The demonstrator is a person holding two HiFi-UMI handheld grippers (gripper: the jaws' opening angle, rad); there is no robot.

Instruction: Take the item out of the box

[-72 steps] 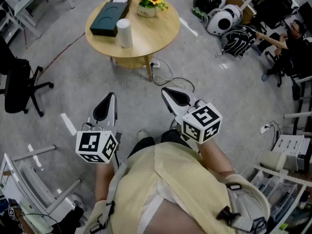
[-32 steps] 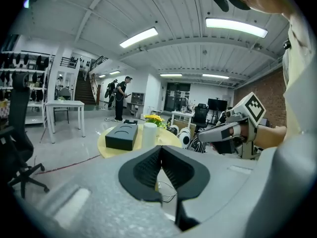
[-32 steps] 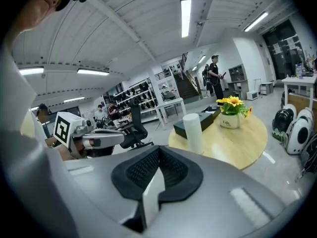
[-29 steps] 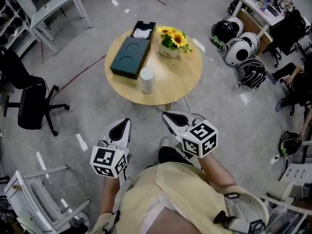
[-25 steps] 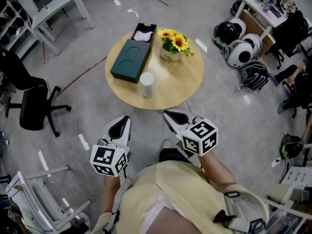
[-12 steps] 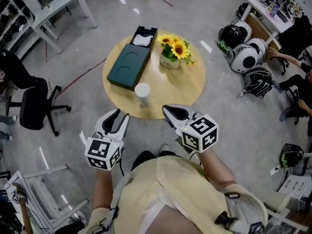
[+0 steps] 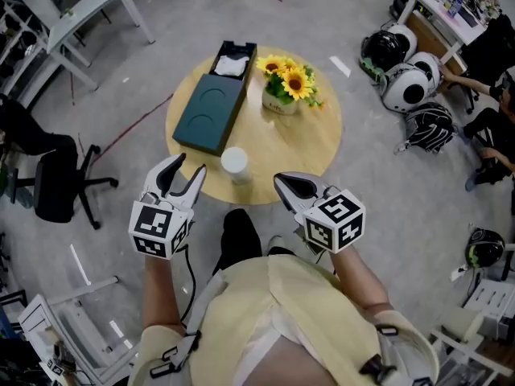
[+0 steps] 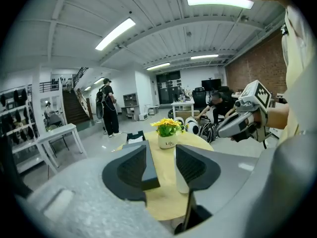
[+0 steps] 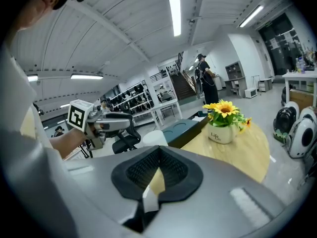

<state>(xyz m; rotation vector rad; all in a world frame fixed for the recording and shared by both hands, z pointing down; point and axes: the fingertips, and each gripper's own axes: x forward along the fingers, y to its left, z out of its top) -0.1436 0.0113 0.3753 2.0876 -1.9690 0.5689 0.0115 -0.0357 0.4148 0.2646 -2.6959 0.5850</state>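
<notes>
Closer now to the round wooden table (image 7: 318, 147), the left gripper (image 7: 190, 165) is opening with nothing between its jaws, while the right gripper (image 7: 279, 179) is closed and empty.

One table (image 7: 312, 149), one dark box (image 7: 211, 112), one white cylinder (image 7: 235, 166), one sunflower pot (image 7: 282, 99)

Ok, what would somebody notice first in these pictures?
Probably the yellow sunflowers in a white pot on the round wooden table, beside a dark teal box. Closer in, the person holds two tools. The left tool is near the table's edge, its jaws opening with nothing between them, and the right tool is shut.
</notes>
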